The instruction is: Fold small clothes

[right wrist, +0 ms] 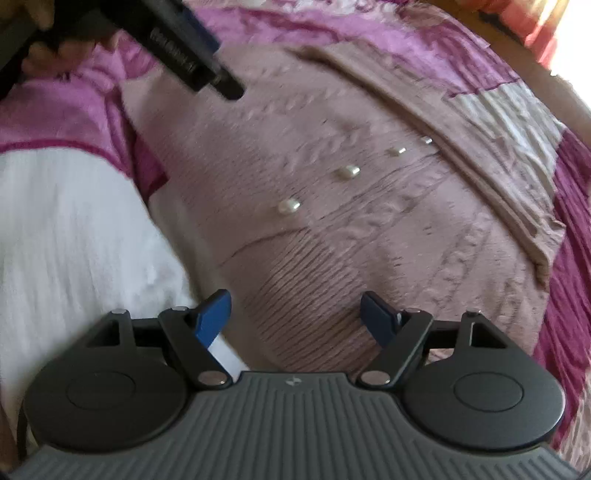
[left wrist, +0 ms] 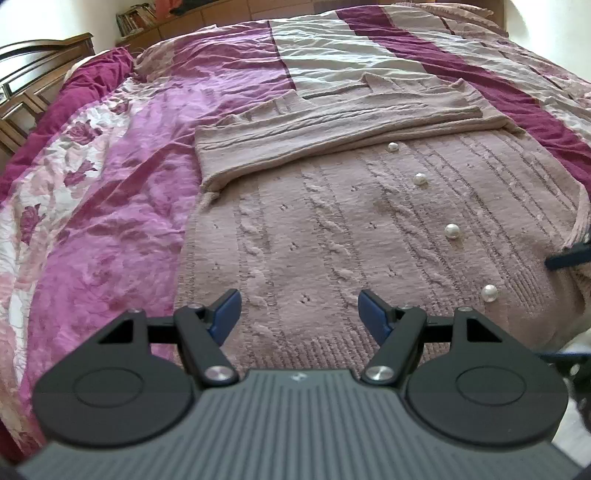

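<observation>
Floral bedspread [left wrist: 110, 184], pink cardigan [left wrist: 332, 221] lying flat, button row running away from both empty, spread claws.

One knitted cardigan [left wrist: 332, 229] is lying on one bedspread [left wrist: 110, 184], showing four pearl buttons [left wrist: 451, 231]; two grippers.

Right wrist view was motion-blurred: pearl buttons [right wrist: 289, 206] smeared, knit detail of the sweater [right wrist: 369, 229] soft. Left gripper [right wrist: 207, 62] cut by top edge there, fingers not readable; lettering on it illegible. White cloth [right wrist: 74, 236] ran off left edge, identity unclear. In left wrist view, right gripper [left wrist: 569, 256] was only a sliver at right edge; shelf items [left wrist: 135, 18] too small to identify.
</observation>
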